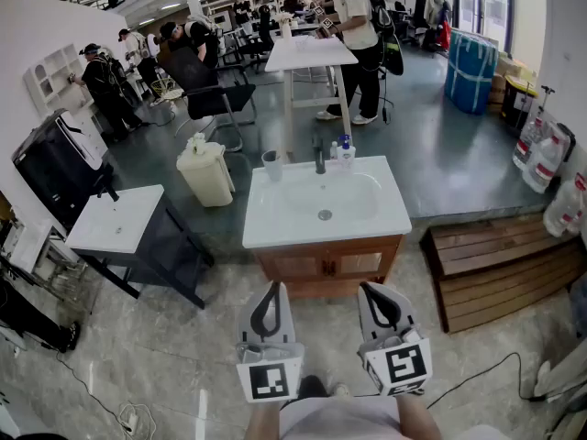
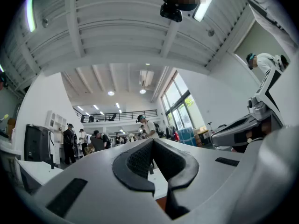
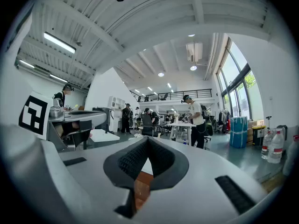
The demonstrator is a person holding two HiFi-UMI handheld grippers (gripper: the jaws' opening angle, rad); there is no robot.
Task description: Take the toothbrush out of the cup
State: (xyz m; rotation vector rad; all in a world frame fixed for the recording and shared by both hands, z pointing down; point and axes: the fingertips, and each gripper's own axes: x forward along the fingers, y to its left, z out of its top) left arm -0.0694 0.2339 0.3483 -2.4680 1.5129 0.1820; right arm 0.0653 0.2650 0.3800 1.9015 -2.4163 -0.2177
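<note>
On the far left stands a small white tabletop (image 1: pixel 115 220) with nothing to do with the job. Next to it is a pale bin (image 1: pixel 206 170) on the floor. Then comes the big white sink tabletop (image 1: pixel 275 232) on its wooden cupboard. The cup (image 1: pixel 272 165) stands upright at its back left corner, just beside the tap (image 1: pixel 319 160), where a cup for brushing teeth would be kept. The toothbrush should be inside it, but from here it is too small to see. Right of the tap are some little bottles (image 1: pixel 342 148), and far right is a wooden bench (image 1: pixel 500 264). Down near the person, the left tool (image 1: pixel 272 290) points toward the sink with its two jaws pressed together and nothing between them. The right tool (image 1: pixel 367 288) is beside it, also closed tight and empty. Both are well apart from the cup, because the person is standing back from the sink. I think the job has not started yet. The person needs to walk closer and open one tool before it can pinch the toothbrush
</note>
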